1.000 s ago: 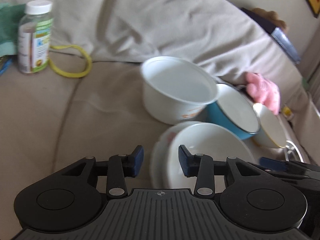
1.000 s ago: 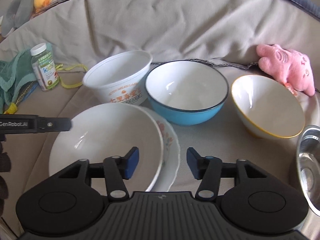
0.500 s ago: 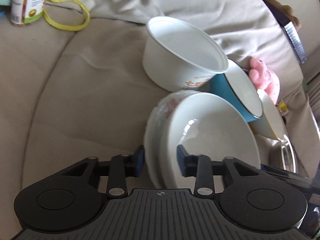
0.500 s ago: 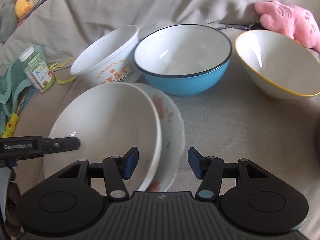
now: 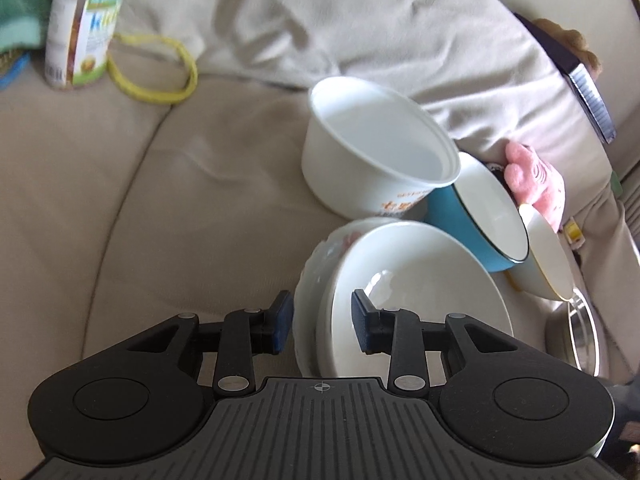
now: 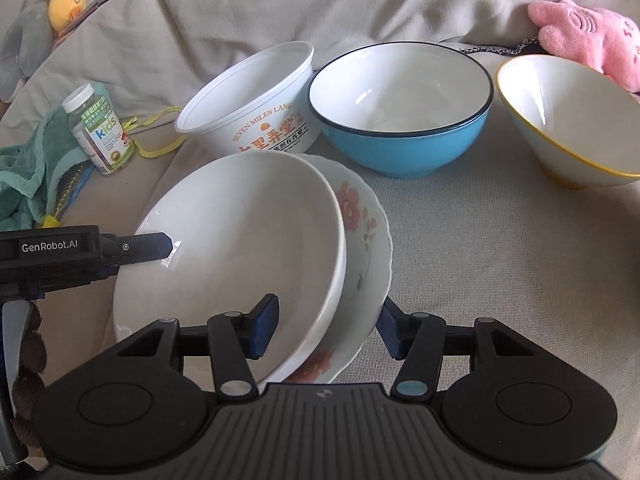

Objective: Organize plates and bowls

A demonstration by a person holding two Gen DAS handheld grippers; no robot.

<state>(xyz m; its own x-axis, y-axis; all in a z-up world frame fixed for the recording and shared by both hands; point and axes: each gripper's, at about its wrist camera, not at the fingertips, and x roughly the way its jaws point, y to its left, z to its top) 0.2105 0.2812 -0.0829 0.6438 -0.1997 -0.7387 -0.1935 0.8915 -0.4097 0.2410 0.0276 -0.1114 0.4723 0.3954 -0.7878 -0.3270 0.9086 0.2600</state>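
Right up close in the right wrist view, the right gripper has its jaws straddling the near edge of two stacked dishes: a plain white ceramic bowl nested in a white scalloped plate with pink flowers. One blue pad sits inside the bowl, the other outside the plate's rim, and they appear to be pinching both together, with the stack tilted up off the beige sofa cushion.

At the left edge of that frame, the left gripper reaches in, one dark finger inside the bowl's far rim. In the left wrist view, lower centre, its jaws straddle the same two rims, one pad outside the plate and one inside the bowl; the grip looks closed on the stack, though the contact itself is hard to see.

Just beyond the stack, upper centre of the right view, stands a white plastic tub printed with orange lettering, touching a blue bowl with a white inside and dark rim to its right. Further right sits a white bowl with a yellow rim. A shiny metal bowl shows at the right edge of the left view.

Farther back, a pink plush toy lies upper right, and a clear vitamin bottle with a white cap stands at left beside a green cloth.
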